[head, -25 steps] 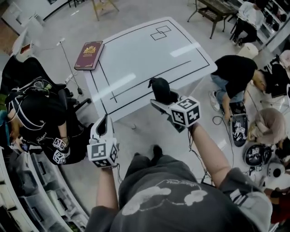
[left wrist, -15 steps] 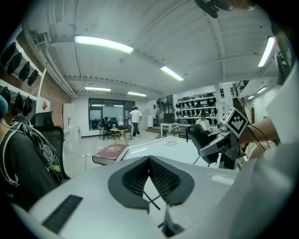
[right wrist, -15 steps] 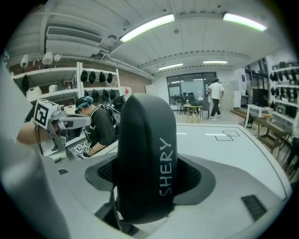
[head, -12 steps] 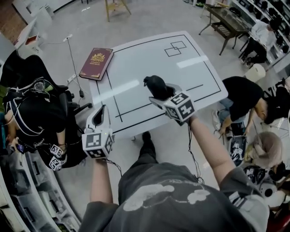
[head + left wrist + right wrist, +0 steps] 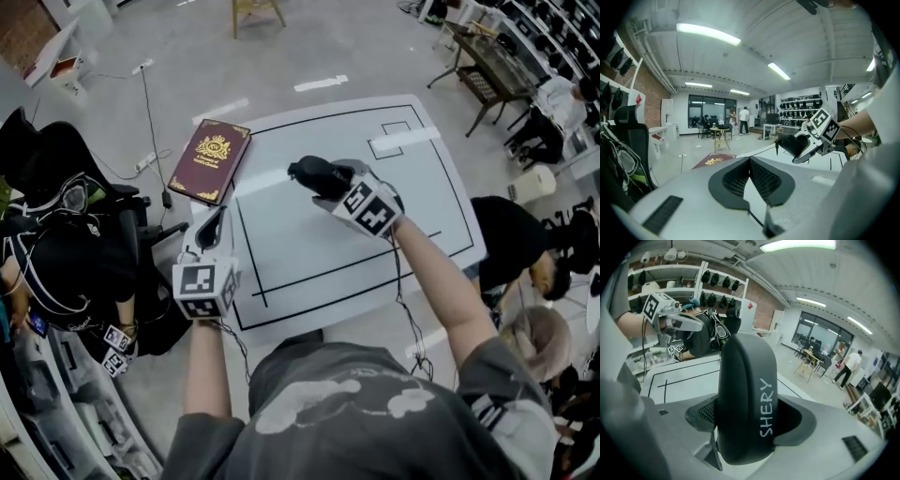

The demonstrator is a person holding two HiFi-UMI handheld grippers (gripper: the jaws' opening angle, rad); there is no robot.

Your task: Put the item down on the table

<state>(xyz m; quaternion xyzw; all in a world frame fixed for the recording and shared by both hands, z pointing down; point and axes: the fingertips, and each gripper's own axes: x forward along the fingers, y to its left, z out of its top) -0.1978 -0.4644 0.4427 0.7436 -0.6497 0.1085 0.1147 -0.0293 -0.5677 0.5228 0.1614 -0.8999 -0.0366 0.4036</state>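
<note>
A black oblong case [image 5: 306, 172] with white lettering "SHERY" [image 5: 745, 404] is clamped between the jaws of my right gripper [image 5: 326, 182]. It hangs over the left-middle part of the white table [image 5: 422, 197]; the left gripper view shows the case [image 5: 790, 144] a little above the tabletop. My left gripper [image 5: 214, 223] is at the table's left edge, its pads meeting at the tips [image 5: 750, 161] with nothing between them. From the right gripper view the left gripper [image 5: 679, 322] is off to the left, over the table's edge.
A maroon book [image 5: 210, 161] with a gold crest lies on the table's far-left corner. Black lines mark rectangles on the tabletop. A seated person [image 5: 66, 253] is close on the left, another person [image 5: 520, 248] crouches at the right, and shelving runs along the bottom left.
Both grippers have moved forward from in front of the table to over it. The right gripper has rolled while still holding the case. The left gripper has reached the table's left edge.
</note>
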